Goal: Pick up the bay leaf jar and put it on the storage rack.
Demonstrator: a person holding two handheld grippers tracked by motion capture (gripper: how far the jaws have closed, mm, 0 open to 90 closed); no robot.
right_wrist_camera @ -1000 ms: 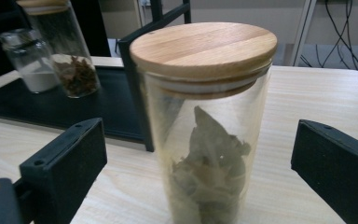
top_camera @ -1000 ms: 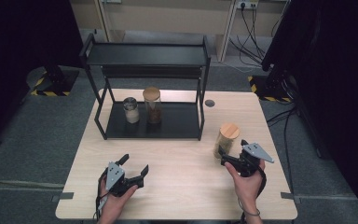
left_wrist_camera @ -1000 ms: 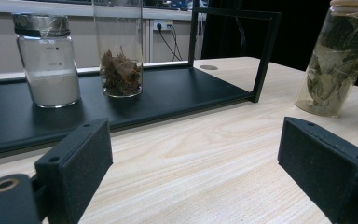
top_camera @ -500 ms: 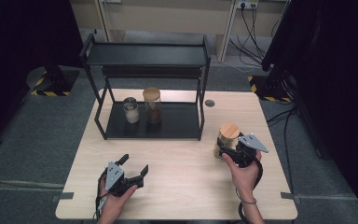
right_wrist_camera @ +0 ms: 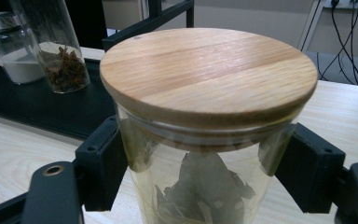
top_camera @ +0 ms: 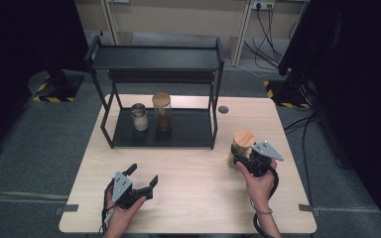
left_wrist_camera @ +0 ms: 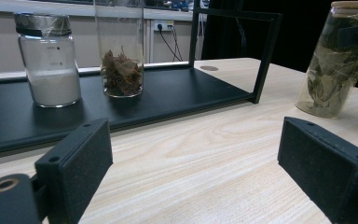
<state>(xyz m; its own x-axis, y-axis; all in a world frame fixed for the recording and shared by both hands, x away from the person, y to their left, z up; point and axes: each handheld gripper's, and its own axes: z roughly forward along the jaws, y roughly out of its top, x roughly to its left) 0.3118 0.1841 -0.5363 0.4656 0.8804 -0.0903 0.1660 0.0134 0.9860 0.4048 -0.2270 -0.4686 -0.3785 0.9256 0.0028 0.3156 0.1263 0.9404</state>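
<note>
Desk (top_camera: 193, 198): pale wood top, seen from above; the person's forearms come in from its near edge.
Shelf rack (top_camera: 154, 58): black metal, two tiers, standing at the far middle of the desk; lower tier (left_wrist_camera: 168, 95) carries two jars.
Leaf jar (top_camera: 242, 147): clear glass with a round wooden lid (right_wrist_camera: 209, 74), holding dried green-grey leaves; upright on the desk, right of the rack and apart from it, well clear of the two jars on the rack.
Right gripper (top_camera: 243, 161): clenched on the leaf jar; its jaws have just been closing, and the right gripper view shows both black pads (right_wrist_camera: 103, 161) pressed to the glass just under the lid, one on each side.
Right hand (top_camera: 259, 182): behind the right gripper, at the near right of the desk.
Left gripper (top_camera: 143, 177): released; jaws stand wide apart with nothing between them, low over bare desk at the near left, pointing toward the rack.
Left hand (top_camera: 121, 210): at the near edge of the desk, well apart from the leaf jar.
Powder jar (top_camera: 139, 117): short glass jar with a grey lid, part full of white powder; on the lower tier, left of its neighbour.
Brown-herb jar (top_camera: 162, 111): taller glass jar with a wooden lid, brown dried pieces at its bottom; just beside the powder jar, not touching.
Grommet (top_camera: 222, 109): small dark disc in the desk top, right of the rack.
</note>
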